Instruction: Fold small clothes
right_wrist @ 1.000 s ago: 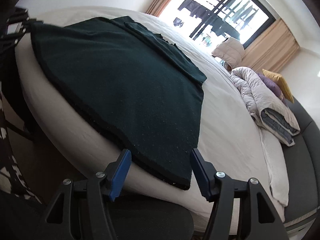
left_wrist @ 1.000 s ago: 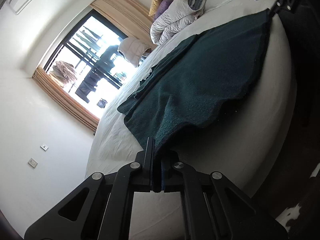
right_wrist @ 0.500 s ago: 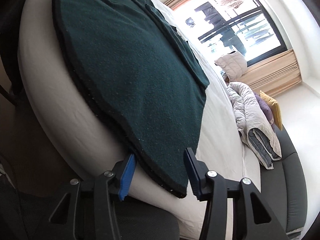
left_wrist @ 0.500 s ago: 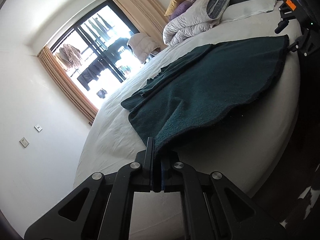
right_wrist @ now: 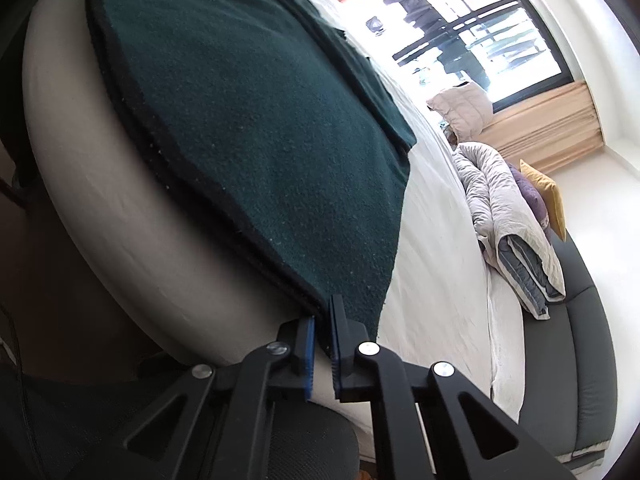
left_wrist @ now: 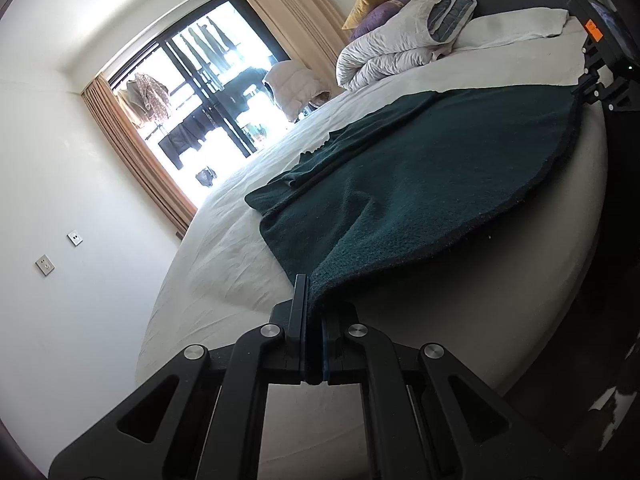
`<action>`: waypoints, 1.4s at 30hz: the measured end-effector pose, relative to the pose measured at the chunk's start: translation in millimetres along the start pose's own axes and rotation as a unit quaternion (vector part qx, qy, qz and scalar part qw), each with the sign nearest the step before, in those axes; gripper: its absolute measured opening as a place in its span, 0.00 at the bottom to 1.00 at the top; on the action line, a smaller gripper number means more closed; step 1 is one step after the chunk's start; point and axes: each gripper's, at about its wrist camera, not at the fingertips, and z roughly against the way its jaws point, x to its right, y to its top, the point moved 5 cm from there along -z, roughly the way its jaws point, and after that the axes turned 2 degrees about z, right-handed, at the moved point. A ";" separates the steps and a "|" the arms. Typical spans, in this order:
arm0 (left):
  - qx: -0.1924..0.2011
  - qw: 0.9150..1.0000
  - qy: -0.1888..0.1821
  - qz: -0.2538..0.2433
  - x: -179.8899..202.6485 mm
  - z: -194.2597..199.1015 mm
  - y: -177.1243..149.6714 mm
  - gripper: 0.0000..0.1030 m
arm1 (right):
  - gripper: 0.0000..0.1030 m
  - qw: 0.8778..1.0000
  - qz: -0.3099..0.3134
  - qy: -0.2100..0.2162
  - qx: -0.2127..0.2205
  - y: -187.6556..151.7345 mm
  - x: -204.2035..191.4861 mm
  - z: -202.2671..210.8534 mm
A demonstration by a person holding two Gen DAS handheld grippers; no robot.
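- Cloth (left_wrist: 420, 184): 1 dark green piece, lying spread on the white bed (left_wrist: 224, 264), its near hem hanging just over the mattress edge; a 2nd layer is lying folded along the far side.
- Grippers: 2. Left gripper (left_wrist: 313, 320) is pinching the near left corner, jaws fully closed on it. Right gripper (right_wrist: 323, 332) is gripping the near right corner (right_wrist: 320, 304), blue pads narrow w/ the hem between them.
- Also: 1 rolled duvet (left_wrist: 400, 48), 2 cushions (yellow, purple) by the headboard, 1 window (left_wrist: 200, 92) on the far wall.
- Vs 0.5 s ago: right jaws were standing wide either side of the corner, now they're closing onto it; left grip is staying clamped, no change.
- Cloth's long axis is running left–right along the near bed edge, between the 2 grippers; short side is pointing far, toward the window.
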 end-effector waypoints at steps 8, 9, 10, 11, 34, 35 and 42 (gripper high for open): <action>0.004 0.999 -0.001 0.048 -20.1 -0.5 10.3 0.03 | 0.04 0.996 -0.071 -0.030 0.050 15.6 36.2 17.4; 0.006 0.998 -0.001 0.058 -24.4 -0.6 13.5 0.03 | 0.04 0.995 -0.080 -0.034 0.056 18.6 41.4 19.1; 0.008 0.998 -0.001 0.067 -28.4 0.0 16.4 0.03 | 0.04 0.994 -0.087 -0.038 0.061 21.9 46.4 19.8; 0.010 0.997 -0.001 0.077 -32.8 0.7 19.7 0.03 | 0.04 0.993 -0.093 -0.042 0.066 25.6 50.7 21.3; 0.019 0.983 0.024 0.180 -162.7 -84.0 122.9 0.03 | 0.04 0.975 -0.137 -0.110 0.136 154.0 184.5 -19.8; 0.013 0.985 0.024 0.171 -165.7 -93.9 128.2 0.03 | 0.04 0.976 -0.132 -0.112 0.133 162.5 192.3 -29.5; -0.025 0.988 0.009 0.155 -189.2 -179.1 165.6 0.03 | 0.04 0.986 -0.123 -0.069 0.094 214.4 223.0 -111.4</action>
